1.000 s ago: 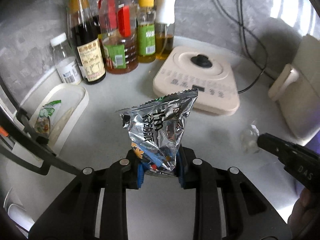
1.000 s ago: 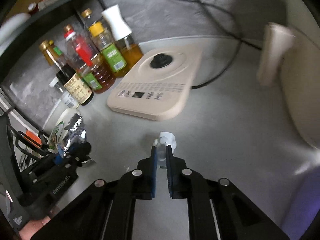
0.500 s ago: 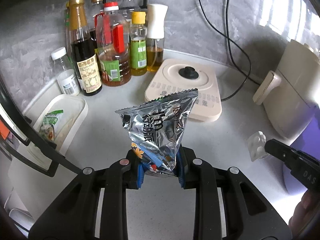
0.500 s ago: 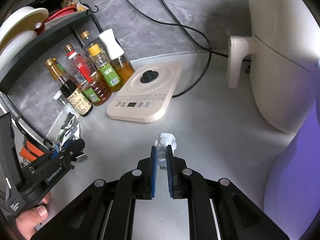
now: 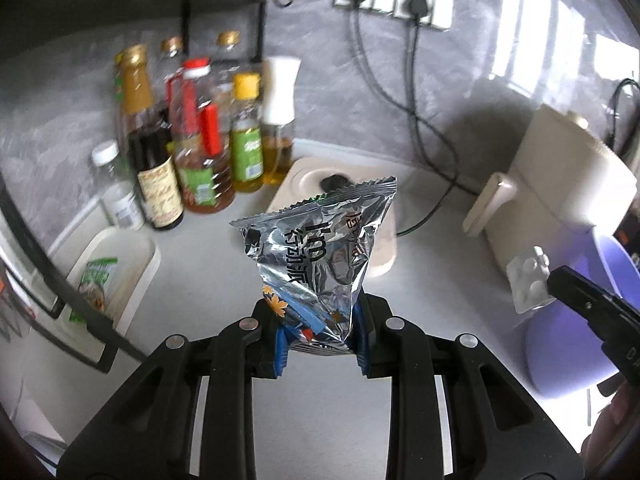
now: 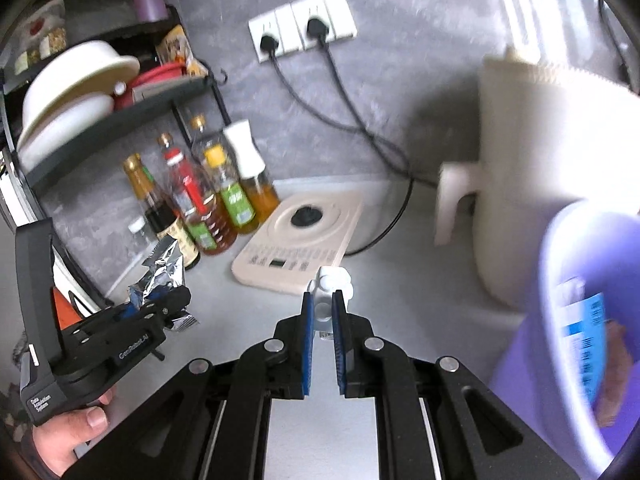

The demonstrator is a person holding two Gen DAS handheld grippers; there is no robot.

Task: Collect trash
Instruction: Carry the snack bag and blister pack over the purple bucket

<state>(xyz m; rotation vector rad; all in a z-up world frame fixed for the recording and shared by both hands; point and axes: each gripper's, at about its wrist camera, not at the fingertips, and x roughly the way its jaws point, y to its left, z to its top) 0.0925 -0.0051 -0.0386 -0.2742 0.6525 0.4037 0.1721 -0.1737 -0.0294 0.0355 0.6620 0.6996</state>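
Note:
My left gripper (image 5: 320, 334) is shut on a crumpled silver snack wrapper (image 5: 318, 256) and holds it upright above the grey counter; it also shows in the right wrist view (image 6: 162, 276). My right gripper (image 6: 322, 308) is shut on a clear plastic blister pack (image 6: 330, 284), held in the air; the pack also shows in the left wrist view (image 5: 528, 280). A purple bin (image 6: 552, 280) stands at the right with a blue-labelled package (image 6: 584, 332) inside; it shows in the left wrist view (image 5: 560, 344) behind the right gripper.
Several sauce and oil bottles (image 5: 200, 152) stand at the back left. A beige induction cooker (image 6: 300, 236) lies in the middle, a cream appliance (image 6: 532, 160) at the right. A white tray (image 5: 120, 268) with a green packet sits left. Cables run to wall sockets (image 5: 394, 0).
Both grippers have risen and pulled back from the counter with their items. The purple bin has come into view at the right, close to the right gripper.

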